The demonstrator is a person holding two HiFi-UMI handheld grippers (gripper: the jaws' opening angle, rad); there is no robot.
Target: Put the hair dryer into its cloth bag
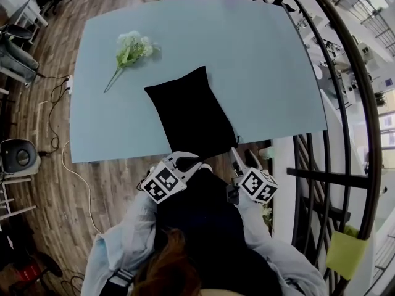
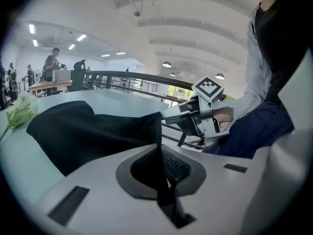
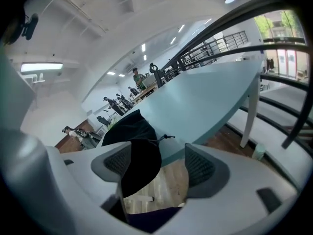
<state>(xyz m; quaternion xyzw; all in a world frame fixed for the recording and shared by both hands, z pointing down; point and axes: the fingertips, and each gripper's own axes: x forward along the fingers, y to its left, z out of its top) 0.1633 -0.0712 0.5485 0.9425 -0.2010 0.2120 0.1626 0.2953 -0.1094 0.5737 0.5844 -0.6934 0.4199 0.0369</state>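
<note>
The black cloth bag [image 1: 188,113] lies on the pale blue table [image 1: 259,60], its near end hanging over the front edge. My left gripper [image 1: 184,161] is at that end, shut on a fold of the bag's rim [image 2: 157,131]. My right gripper [image 1: 244,160] is beside it to the right, open. In the right gripper view the bag [image 3: 137,153] hangs between the jaws close to the left pad [image 3: 113,161], with no pinch on it. The left gripper view shows the right gripper [image 2: 168,114] just past the bag [image 2: 83,131]. No hair dryer shows in any view.
A white-and-green flower sprig [image 1: 131,49] lies on the table's far left. A dark metal railing [image 1: 345,103] runs close along the right side. Cables [image 1: 52,131] and chairs are on the wooden floor at left. People work at desks far behind.
</note>
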